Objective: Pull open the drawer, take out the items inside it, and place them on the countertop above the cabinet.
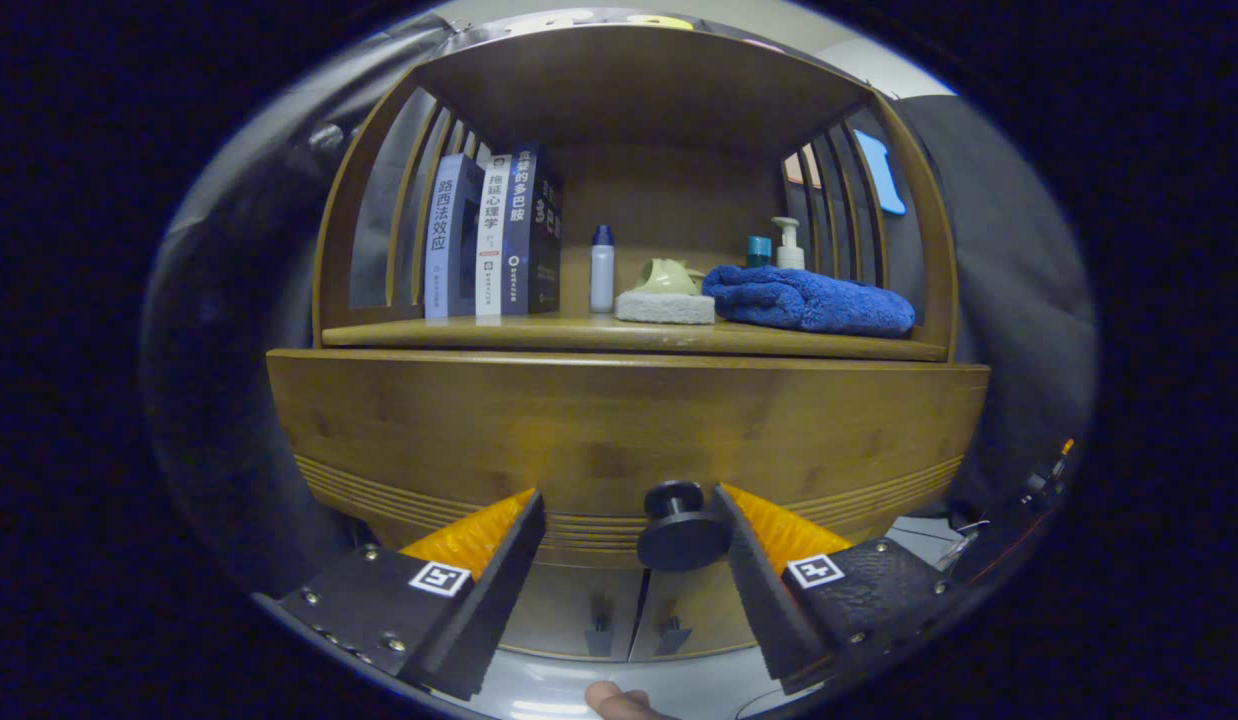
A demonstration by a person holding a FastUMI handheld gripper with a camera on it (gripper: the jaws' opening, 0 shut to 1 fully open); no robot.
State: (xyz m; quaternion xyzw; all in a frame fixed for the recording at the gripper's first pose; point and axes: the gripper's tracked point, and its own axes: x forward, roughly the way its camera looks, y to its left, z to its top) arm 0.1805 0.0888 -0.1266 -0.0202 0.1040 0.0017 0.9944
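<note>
The gripper (629,505) is hovering in front of a wooden cabinet (379,420), its fingers spread wide apart and gripping nothing. The drawer (619,430) is sitting closed, and its dark round knob (681,527) is lying between the fingers, close against the inner face of the right finger at about 3 o'clock from the gap's middle; whether the two are touching cannot be told. The left finger is standing well clear of the knob at 9 o'clock.

Beyond the drawer front, at 12 o'clock, the countertop (539,333) is carrying a row of upright books (494,235) toward 11 o'clock, a small white bottle (602,268) with a dark cap beside them, a pale green cup (667,277) resting tipped on a white sponge (664,308), and a folded blue towel (809,298) toward 1 o'clock. A pump bottle (788,245) and a teal container (758,251) are standing behind the towel. Below the drawer, at 6 o'clock, two cabinet doors (629,610) are meeting at a seam.
</note>
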